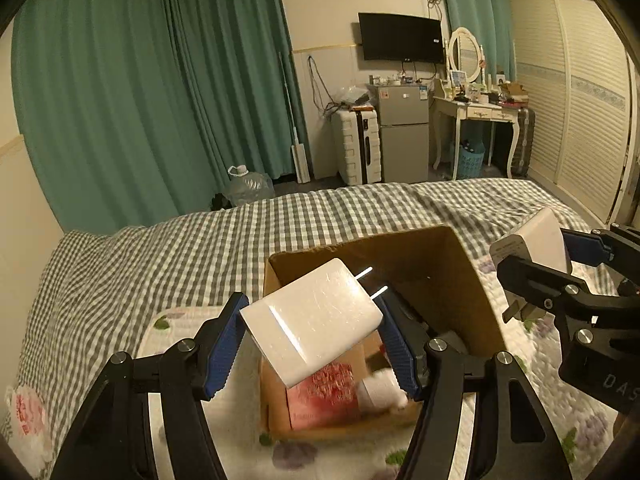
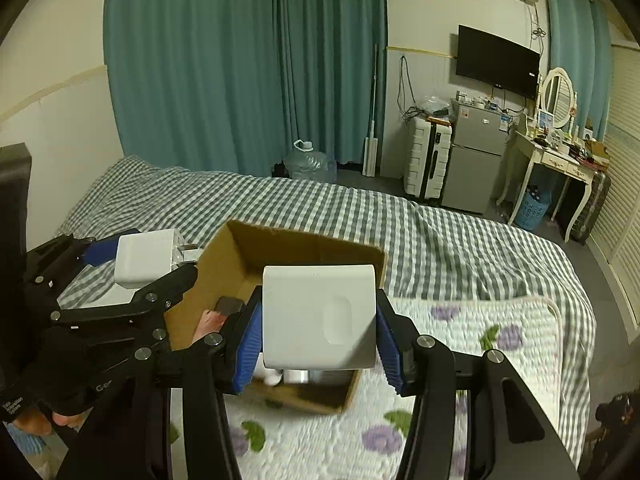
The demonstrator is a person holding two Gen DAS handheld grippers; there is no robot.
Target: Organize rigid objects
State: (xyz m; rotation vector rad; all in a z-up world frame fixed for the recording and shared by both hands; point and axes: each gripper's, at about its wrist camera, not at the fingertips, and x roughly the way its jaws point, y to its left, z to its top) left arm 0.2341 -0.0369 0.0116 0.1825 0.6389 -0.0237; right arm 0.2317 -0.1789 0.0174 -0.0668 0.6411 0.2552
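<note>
The left tool (image 1: 314, 330) is pinching a glossy white flat charger with two metal prongs (image 1: 312, 322) between its blue ribbed pads (image 1: 224, 344), holding it tilted, prongs pointing toward 1 o'clock, above the open brown cardboard box (image 1: 472, 280). From the right wrist camera this same tool (image 2: 160, 270) is showing at 9 o'clock, the charger (image 2: 146, 256) jutting toward the box's left wall; its far finger is mostly hidden behind the charger.

The right tool (image 2: 318, 340) is gripping a white squarish plug adapter with an oval dimple on its face (image 2: 320, 316), its blue pads pressing both sides, and is holding it over the near half of the box (image 2: 304, 246). The adapter is blocking most of the box's interior. In the left wrist view the right tool (image 1: 540, 276) is sitting at 3 o'clock with the adapter (image 1: 536, 240) partly cut off by its black fingers.

Inside the box, a pink-red patterned packet (image 1: 326, 398) and a blurred white item (image 1: 380, 390) are lying on the bottom; what the white item is cannot be made out. A small dark grey block (image 2: 230, 305) is peeking out at the left wall.

The box is resting on a white quilted blanket with purple flowers (image 2: 460, 360), which is lying on the green-and-white checked bed (image 2: 360, 208).
</note>
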